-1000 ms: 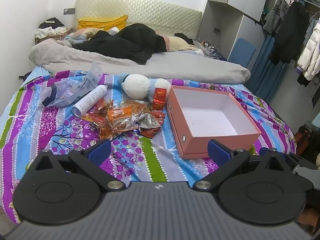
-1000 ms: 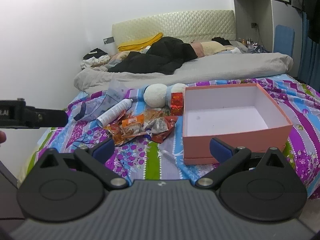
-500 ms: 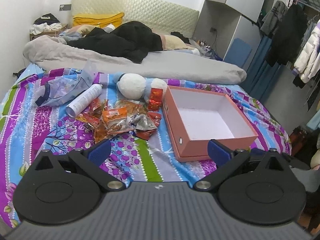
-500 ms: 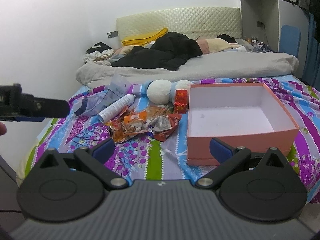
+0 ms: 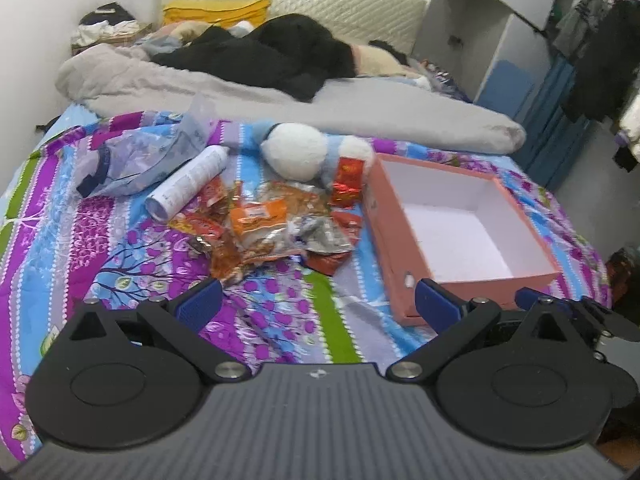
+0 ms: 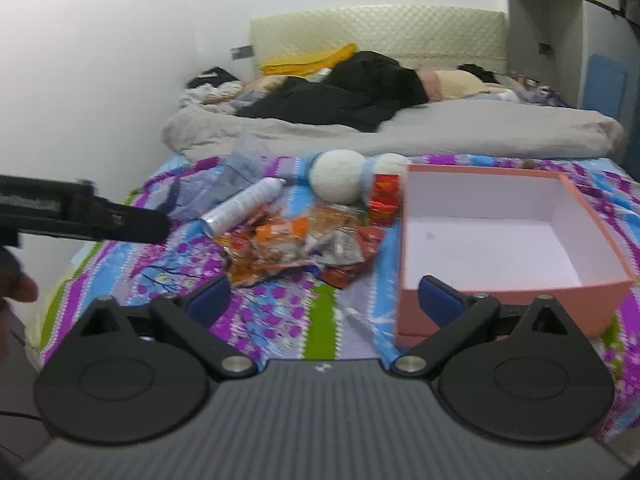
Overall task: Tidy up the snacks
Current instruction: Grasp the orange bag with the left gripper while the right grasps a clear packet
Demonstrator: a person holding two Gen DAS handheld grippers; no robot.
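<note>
**A:** Going left to right, what's in front of you?

**Me:** On the striped purple-and-blue bedspread [image 5: 120, 248], at my ten o'clock, a crumpled clear plastic bag [image 5: 132, 160] and a white cylindrical spray can [image 5: 188, 184] lying on its side. Dead ahead, at twelve, the heap of crinkly orange and red foil snack packets [image 5: 272, 228], with a white round plush toy [image 5: 296, 152] just behind it. At two o'clock sits the open salmon-pink cardboard box [image 5: 460, 232], nothing in it.

**A:** And your tools?

**Me:** My left hand-held gripper [image 5: 316, 304] is spread wide and holds nothing; my right hand-held gripper [image 6: 324, 298] is likewise, hovering short of the pile.

**A:** What worries you?

**Me:** The packets overlap, so I could pinch two or drag the heap. Slick foil may slip. The soft bed gives, and nudging the box wall could shift it.
</note>
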